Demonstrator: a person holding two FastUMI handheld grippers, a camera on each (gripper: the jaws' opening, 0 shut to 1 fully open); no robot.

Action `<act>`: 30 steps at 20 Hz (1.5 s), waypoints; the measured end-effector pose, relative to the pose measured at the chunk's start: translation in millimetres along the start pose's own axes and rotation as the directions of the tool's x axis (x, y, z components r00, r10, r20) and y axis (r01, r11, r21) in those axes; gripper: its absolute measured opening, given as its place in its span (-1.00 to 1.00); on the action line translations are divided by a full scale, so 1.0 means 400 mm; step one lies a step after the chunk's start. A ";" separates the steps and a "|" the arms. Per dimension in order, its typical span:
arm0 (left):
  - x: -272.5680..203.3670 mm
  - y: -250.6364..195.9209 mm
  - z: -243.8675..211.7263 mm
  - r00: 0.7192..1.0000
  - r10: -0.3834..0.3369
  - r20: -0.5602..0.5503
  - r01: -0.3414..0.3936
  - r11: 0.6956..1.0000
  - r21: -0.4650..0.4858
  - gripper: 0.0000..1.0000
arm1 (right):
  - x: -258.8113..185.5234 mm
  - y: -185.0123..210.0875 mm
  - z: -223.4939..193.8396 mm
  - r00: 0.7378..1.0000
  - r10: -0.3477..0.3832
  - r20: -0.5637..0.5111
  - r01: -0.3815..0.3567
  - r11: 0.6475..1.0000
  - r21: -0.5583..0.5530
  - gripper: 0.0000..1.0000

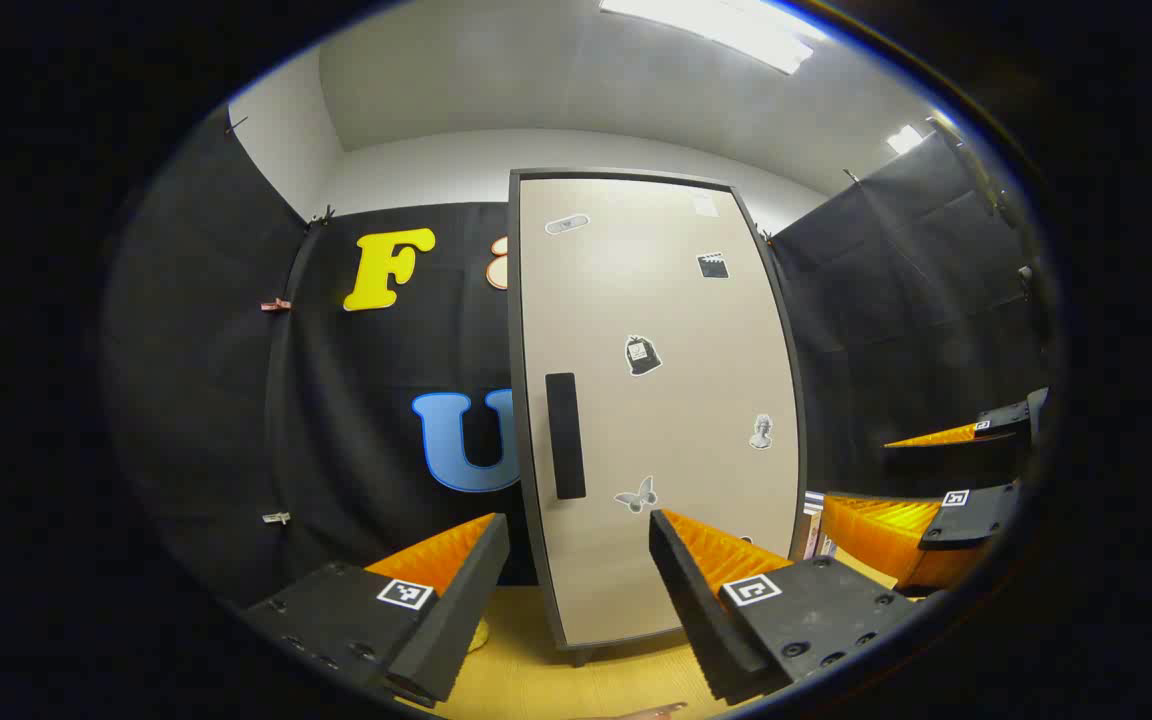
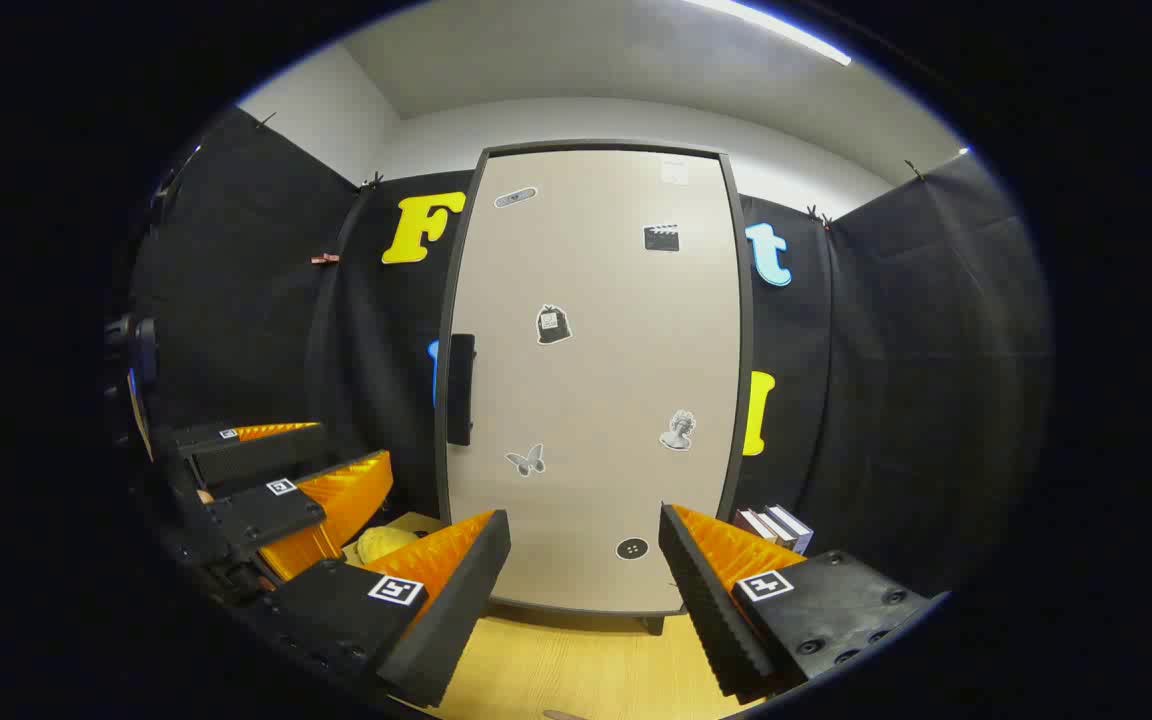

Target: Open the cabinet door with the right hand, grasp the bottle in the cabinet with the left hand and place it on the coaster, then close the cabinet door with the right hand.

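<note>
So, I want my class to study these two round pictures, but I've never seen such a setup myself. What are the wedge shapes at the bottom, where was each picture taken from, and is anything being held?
There is no robot here. A person holds a two-finger claw in each hand, and a small camera rides on each claw, looking forward along its fingers.

The left gripper view comes from the left claw; the wedges at the bottom are its two fingers, standing apart with nothing between them. At the right edge you see the other claw farther off.

The right gripper view comes from the right claw, also open and empty.

Both cameras face a tall cabinet with its door shut, stickers on it and a dark handle at the left edge. It stands on a wooden table. A few books stand to the right of it and something yellow lies to the left.
</note>
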State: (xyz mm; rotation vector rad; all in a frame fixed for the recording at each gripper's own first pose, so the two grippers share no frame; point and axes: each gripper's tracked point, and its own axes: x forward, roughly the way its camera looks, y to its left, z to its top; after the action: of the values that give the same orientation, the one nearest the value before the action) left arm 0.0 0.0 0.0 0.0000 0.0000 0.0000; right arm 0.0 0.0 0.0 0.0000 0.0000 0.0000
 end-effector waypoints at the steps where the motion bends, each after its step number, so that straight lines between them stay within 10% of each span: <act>1: 0.001 0.003 0.000 1.000 0.004 -0.001 -0.004 1.000 0.008 0.87 | 0.000 -0.003 0.002 1.000 -0.004 0.003 0.004 1.000 0.004 0.94; 30: -0.047 0.224 -0.074 0.993 0.087 -0.074 -0.086 0.996 0.013 0.88 | 0.201 0.198 0.092 0.991 0.098 0.090 -0.104 0.992 0.065 0.94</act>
State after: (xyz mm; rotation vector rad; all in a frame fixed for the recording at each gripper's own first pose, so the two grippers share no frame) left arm -18.7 89.8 -29.7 0.0101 0.0750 0.0867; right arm 80.4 79.2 37.0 0.0696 -0.0873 0.1016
